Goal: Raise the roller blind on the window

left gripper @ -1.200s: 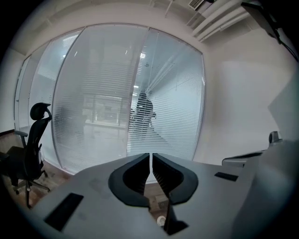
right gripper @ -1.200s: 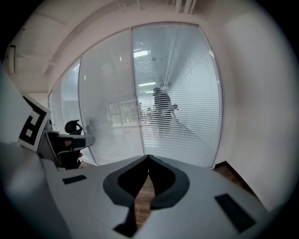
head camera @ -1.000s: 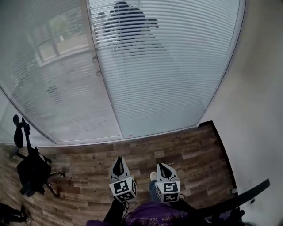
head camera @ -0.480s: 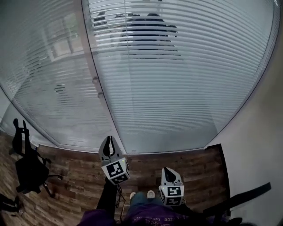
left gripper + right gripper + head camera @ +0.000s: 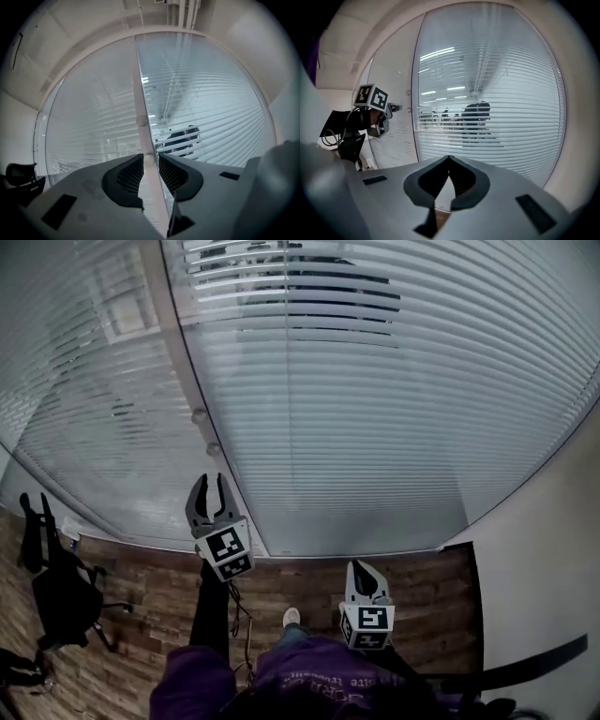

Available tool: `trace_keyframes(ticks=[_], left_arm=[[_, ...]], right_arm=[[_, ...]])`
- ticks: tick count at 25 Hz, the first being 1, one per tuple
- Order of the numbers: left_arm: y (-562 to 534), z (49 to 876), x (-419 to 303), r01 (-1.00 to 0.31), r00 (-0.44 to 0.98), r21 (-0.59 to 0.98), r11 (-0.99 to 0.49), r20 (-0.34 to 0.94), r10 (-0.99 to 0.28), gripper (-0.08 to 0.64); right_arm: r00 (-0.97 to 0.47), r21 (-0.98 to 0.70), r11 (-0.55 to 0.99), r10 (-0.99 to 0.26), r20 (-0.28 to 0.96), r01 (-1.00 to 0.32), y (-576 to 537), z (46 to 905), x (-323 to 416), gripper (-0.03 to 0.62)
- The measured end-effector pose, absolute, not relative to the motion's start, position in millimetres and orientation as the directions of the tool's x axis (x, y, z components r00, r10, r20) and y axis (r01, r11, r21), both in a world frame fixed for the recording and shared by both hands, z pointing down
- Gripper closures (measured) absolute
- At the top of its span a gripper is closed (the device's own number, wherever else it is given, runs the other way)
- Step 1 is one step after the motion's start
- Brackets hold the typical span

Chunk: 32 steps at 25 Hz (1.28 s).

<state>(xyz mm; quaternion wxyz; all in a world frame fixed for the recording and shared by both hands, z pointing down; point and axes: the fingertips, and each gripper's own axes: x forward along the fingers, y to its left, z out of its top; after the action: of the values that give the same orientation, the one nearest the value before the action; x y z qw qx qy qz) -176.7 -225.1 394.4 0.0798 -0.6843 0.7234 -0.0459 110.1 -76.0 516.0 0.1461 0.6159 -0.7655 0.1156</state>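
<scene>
- The slatted blind [image 5: 375, 409] hangs fully down over the right-hand pane, its slats reaching the bottom edge of the window just above the wooden floor [image 5: 309, 582]. A second blind [image 5: 84, 427] covers the pane to the left in the same way.
- Between the two panes runs a pale frame post [image 5: 178, 362] carrying two round knobs, an upper knob [image 5: 141, 121] and a lower knob [image 5: 149, 160].
- The left gripper [image 5: 210, 486] is held level and aimed at the post. Its jaws have just been opening and now stand apart. Nothing is gripped: the lower knob lines up with the gap, but the head view puts it beyond the tips.
- The right gripper [image 5: 449, 158] sits low near the person's waist, its jaws closed tip to tip on nothing.
- The step in hand looks like reaching for a knob, probably the blind's control. I cannot tell which knob lifts the slats and which only tilts them, nor which pane each serves.
- To do it well, keep the left gripper level and centred so that the pads straddle the knob's rim, not the post.
- Close only once the knob sits well inside the ribbed pads, or a twist may slip off its round edge.
- Keep the right gripper clear of the glass.
</scene>
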Motion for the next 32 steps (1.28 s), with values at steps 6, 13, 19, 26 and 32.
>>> trace_keyframes(ticks=[6,13,19,26,32], left_arm=[[-268.0,425.4,-190.8,-0.951,-0.005,-0.307,-0.032,0.117,-0.993,0.472],[-289.9,422.7,-191.7,-0.986,0.070,-0.138,-0.089,0.134,-0.989,0.472],[-296.6,421.9,-194.0,-0.986,0.033,-0.154,-0.058,0.159,-0.987,0.472],[-296.4,421.5,-192.6,-0.831,-0.085,-0.556,0.001,0.126,-0.988,0.457],[-307.0,419.4,-190.9,-0.768,-0.113,-0.640,0.032,0.085,-0.990,0.445]], right_arm=[[-0.209,0.005,0.226,-0.906,0.369,-0.974,-114.6,514.5,86.3,0.594],[-0.224,-0.013,0.237,-0.897,0.380,-0.972,-133.6,522.6,62.5,0.594],[-0.229,-0.009,0.244,-0.893,0.387,-0.970,-141.2,524.7,67.1,0.594],[-0.226,-0.007,0.242,-0.893,0.390,-0.970,-152.2,516.8,86.3,0.594],[-0.222,0.002,0.244,-0.885,0.410,-0.970,-152.6,522.3,95.5,0.594]])
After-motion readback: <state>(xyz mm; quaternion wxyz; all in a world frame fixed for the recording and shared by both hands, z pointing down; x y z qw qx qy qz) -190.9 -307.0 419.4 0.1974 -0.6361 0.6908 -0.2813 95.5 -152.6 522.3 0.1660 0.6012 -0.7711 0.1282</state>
